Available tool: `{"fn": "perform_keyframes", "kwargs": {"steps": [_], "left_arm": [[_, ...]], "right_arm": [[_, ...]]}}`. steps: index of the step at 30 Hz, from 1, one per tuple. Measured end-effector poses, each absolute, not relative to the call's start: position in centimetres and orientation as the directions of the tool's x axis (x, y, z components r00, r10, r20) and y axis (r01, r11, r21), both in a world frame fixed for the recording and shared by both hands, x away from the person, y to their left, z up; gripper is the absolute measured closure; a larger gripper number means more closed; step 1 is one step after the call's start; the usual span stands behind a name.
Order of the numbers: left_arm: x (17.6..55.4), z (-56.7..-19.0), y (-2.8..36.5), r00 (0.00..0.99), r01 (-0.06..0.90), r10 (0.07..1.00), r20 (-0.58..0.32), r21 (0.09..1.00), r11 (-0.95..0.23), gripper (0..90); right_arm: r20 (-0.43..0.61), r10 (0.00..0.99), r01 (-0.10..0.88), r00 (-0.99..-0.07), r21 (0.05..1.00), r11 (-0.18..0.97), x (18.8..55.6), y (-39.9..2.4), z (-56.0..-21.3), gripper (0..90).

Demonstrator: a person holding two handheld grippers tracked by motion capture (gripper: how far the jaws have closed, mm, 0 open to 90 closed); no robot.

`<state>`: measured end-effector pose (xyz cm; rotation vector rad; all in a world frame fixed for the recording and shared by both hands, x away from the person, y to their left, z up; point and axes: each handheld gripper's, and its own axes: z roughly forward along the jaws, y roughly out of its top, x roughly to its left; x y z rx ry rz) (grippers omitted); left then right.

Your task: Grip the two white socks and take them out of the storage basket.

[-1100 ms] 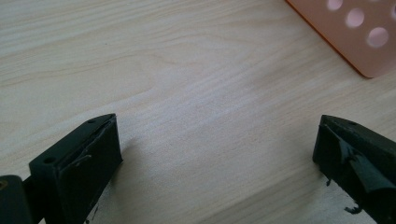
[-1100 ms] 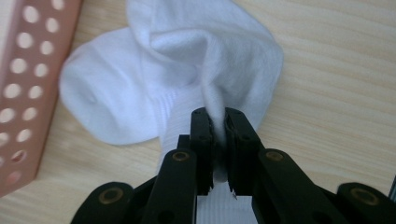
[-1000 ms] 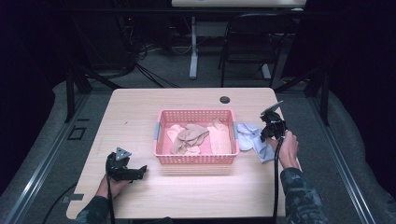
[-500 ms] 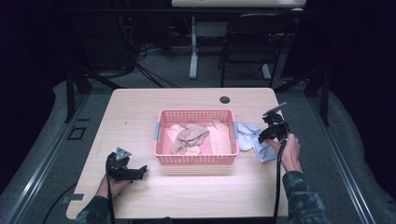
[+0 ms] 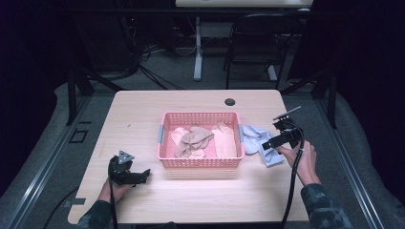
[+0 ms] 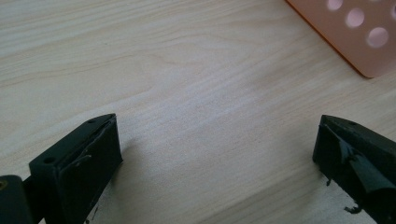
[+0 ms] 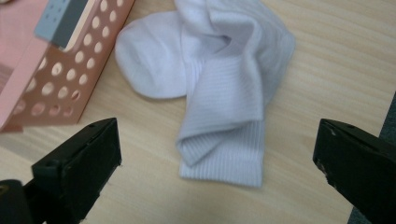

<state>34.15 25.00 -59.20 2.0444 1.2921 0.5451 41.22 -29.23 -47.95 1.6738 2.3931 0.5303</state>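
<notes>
A crumpled pile of white socks (image 5: 256,137) (image 7: 224,88) lies on the wooden table, just right of a pink perforated basket (image 5: 200,162) (image 7: 46,88). Tan and pale pink socks (image 5: 196,138) lie inside the basket. My right gripper (image 5: 267,143) (image 7: 218,128) hovers over the white socks. Its jaws have just been opening and now stand wide apart with nothing pressed between them; the socks rest on the table below. My left gripper (image 5: 141,175) (image 6: 217,126) sits low over bare table at the basket's front left corner (image 6: 355,32), open with nothing in it.
A black round grommet (image 5: 230,101) sits in the table near its far edge. The white socks lie close to the table's right edge (image 5: 297,157). A dark chair (image 5: 253,47) and a white table leg (image 5: 197,47) stand behind the table.
My right gripper opened, let go of the white socks and lifted back a little from them. The left gripper stayed where it was.
</notes>
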Motion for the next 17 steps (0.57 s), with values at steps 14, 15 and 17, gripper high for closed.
{"fn": "perform_keyframes", "kwargs": {"steps": [14, 15, 17], "left_arm": [[34.1, -59.2, 25.0, 0.424, 0.634, 0.905, 0.002, 0.713, -0.299, 0.8], [34.1, -59.2, 25.0, 0.424, 0.634, 0.905, 0.003, 0.713, -0.299, 0.8], [34.1, -59.2, 25.0, 0.425, 0.634, 0.905, 0.002, 0.713, -0.299, 0.8]], "right_arm": [[0.041, 0.924, 0.863, -0.38, 0.375, 0.339, 36.2, -30.7, -49.9, 0.0], [0.044, 0.924, 0.864, -0.38, 0.374, 0.337, 36.1, -30.8, -50.1, 0.0], [0.039, 0.925, 0.867, -0.377, 0.368, 0.338, 35.8, -30.9, -50.5, 0.0]]}}
